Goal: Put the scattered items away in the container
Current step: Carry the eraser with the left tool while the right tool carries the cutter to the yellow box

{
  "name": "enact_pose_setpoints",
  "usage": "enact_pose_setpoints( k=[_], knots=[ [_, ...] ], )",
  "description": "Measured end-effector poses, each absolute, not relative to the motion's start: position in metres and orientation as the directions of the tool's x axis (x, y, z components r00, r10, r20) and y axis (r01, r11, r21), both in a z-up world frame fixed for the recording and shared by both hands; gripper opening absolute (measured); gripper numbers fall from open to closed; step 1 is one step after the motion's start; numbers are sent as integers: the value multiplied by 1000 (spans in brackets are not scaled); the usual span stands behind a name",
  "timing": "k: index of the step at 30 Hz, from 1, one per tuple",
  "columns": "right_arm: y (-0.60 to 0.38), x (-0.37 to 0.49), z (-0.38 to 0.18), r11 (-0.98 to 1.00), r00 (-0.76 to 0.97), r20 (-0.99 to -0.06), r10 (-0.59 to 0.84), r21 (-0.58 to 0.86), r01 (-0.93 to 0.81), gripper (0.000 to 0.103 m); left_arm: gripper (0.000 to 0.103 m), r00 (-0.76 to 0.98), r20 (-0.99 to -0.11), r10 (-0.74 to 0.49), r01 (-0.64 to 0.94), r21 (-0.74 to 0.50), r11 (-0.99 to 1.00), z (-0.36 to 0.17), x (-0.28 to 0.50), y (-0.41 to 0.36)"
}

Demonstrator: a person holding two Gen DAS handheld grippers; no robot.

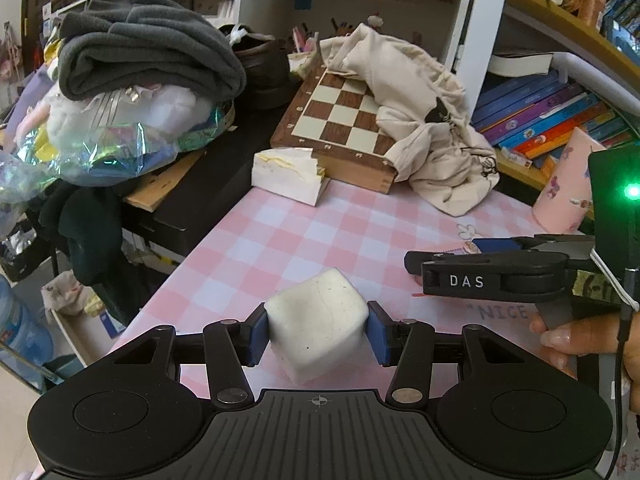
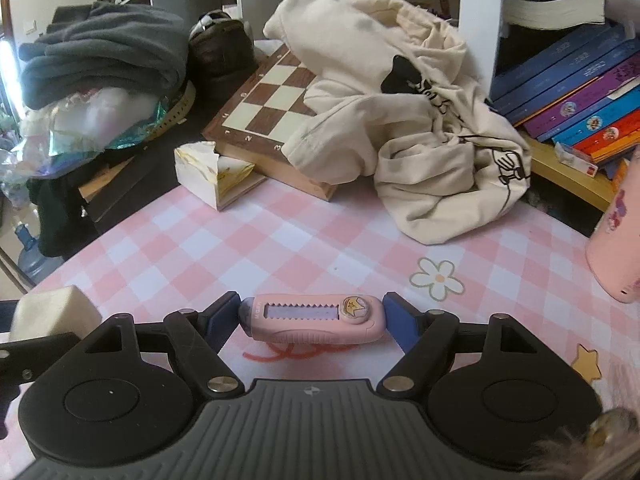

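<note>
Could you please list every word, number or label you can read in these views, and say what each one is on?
"DAS": white letters on the right gripper.
"NICE": faint print on the tablecloth, partly hidden.
"1", "2", "3", "4": rank numbers along the chessboard edge; a further digit beyond them is unclear.
Book spines: print too blurred to read.
Pink eraser case: small side lettering unreadable.

Your left wrist camera sat low over the table (image 1: 304, 216), looking forward along its fingers, close to the white block (image 1: 316, 320). Your right wrist camera faced likewise from the right. Both shared the chessboard (image 1: 340, 116), beige cloth (image 2: 420, 128) and books (image 2: 580, 96).
</note>
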State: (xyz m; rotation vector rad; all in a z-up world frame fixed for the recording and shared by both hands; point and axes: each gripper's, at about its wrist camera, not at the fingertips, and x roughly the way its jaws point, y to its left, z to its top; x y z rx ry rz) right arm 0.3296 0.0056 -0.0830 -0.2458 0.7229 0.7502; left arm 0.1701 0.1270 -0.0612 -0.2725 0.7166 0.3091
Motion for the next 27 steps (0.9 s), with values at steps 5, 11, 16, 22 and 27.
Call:
enact_pose_setpoints(
  k=[5,11,16,22,27],
  knots=[
    [-6,317,-73,726,519,-669,532,44,-687,76,48,727,-665,172,-349,-141,927,-54,162,121],
    [-21,298,-60,741,535,-659,529,51,-670,76,48,748,-643,165,-331,-146,932,-41,141,114],
    [-32,274,-47,738,542,-645,538,49,-674,76,48,764,-626,159,-317,-149,937,-30,121,109],
    [-44,242,-36,734,552,-632,543,38,-678,76,48,778,-611,149,-298,-149,943,-20,95,101],
    [-55,215,-31,731,553,-627,548,37,-682,76,48,787,-602,135,-277,-149,949,-13,74,94]
  ],
)
